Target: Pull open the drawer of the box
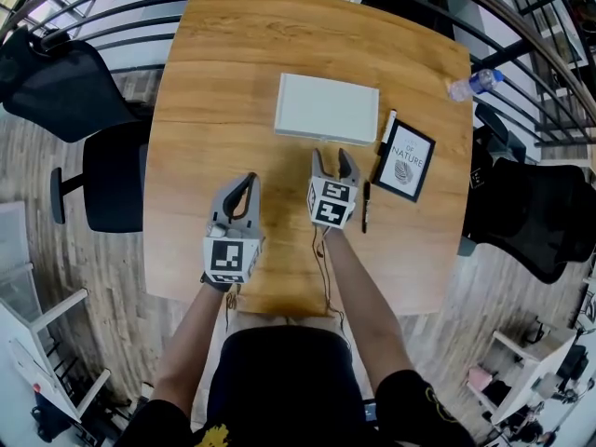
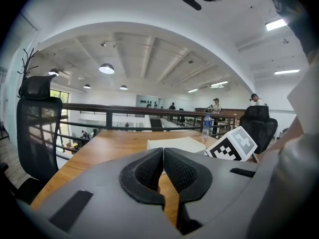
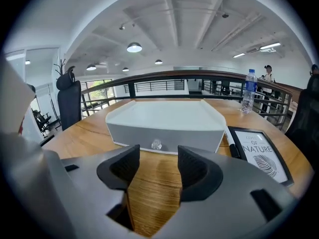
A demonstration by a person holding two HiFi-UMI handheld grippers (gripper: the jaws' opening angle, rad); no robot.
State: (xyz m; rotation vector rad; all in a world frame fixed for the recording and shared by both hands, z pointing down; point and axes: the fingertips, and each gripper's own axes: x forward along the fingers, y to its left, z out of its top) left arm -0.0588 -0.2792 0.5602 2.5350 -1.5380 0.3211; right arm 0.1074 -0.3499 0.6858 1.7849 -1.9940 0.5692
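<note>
A flat white box point(image 1: 327, 108) lies on the wooden table point(image 1: 214, 82); its grey drawer front point(image 3: 164, 137) faces me with a small clear knob point(image 3: 156, 144) in the middle, and the drawer sits flush. My right gripper point(image 1: 335, 164) point(image 3: 158, 164) stands open just short of the knob, lined up with it, nothing between its fingers. My left gripper point(image 1: 246, 186) point(image 2: 163, 167) hovers over the table to the left, shut and empty; the box point(image 2: 175, 144) shows beyond it.
A framed print point(image 1: 405, 160) and a black pen point(image 1: 366, 205) lie right of the box, a second pen point(image 1: 386, 132) beside the frame. A water bottle point(image 1: 473, 85) stands at the table's right edge. Black chairs point(image 1: 102, 170) flank the table; a railing runs behind.
</note>
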